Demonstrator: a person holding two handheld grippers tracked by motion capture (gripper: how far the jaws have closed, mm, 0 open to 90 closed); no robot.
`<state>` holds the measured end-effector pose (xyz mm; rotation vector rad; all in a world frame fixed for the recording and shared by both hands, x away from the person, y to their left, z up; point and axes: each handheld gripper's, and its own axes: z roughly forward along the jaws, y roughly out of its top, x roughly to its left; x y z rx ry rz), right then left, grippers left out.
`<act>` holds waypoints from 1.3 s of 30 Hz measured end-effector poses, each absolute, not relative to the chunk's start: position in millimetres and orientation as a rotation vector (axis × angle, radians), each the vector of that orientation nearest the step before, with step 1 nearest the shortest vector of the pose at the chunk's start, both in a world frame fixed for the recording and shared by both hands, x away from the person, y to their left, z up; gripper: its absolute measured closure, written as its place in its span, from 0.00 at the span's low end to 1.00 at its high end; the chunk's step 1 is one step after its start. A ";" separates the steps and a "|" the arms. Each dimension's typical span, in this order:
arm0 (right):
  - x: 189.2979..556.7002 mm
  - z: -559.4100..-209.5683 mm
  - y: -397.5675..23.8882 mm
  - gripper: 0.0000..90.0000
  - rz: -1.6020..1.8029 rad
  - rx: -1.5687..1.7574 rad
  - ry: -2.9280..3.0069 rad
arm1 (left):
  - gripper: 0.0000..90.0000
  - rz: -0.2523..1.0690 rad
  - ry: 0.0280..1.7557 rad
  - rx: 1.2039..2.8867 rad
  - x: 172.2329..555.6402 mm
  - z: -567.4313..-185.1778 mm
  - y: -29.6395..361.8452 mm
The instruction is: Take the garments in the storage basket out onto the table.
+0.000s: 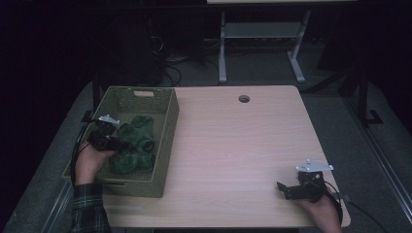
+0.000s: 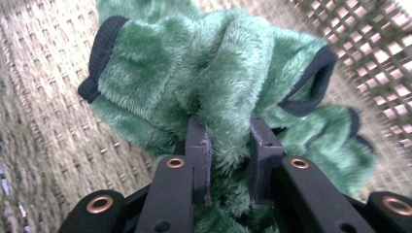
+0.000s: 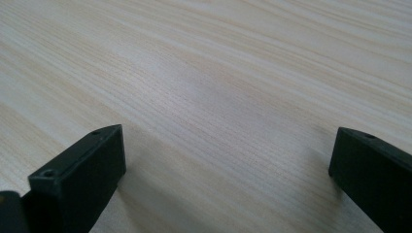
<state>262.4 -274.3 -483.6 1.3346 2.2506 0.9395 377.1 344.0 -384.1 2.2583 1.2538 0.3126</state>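
Observation:
A fuzzy green garment (image 1: 137,143) with dark trim lies bunched in a woven olive basket (image 1: 166,145) at the table's left. My left gripper (image 1: 115,142) reaches into the basket from its left side. In the left gripper view a fold of the green garment (image 2: 194,73) is pinched between the two black jaws of the left gripper (image 2: 228,133), whose pads press into the pile. My right gripper (image 1: 283,187) rests low over the light wooden table (image 1: 233,141) near its front right corner. In the right gripper view the right gripper (image 3: 228,145) is open, with bare wood between its jaws.
The basket's woven floor (image 2: 43,97) shows around the garment. A round cable hole (image 1: 244,99) sits near the table's far edge. Beyond the table stand desk legs (image 1: 222,53) and cables on a dark floor.

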 end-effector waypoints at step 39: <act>262.5 -483.7 -274.4 0.00 0.939 1.336 2.248 | 0.83 0.291 0.997 1.997 367.1 -292.1 323.3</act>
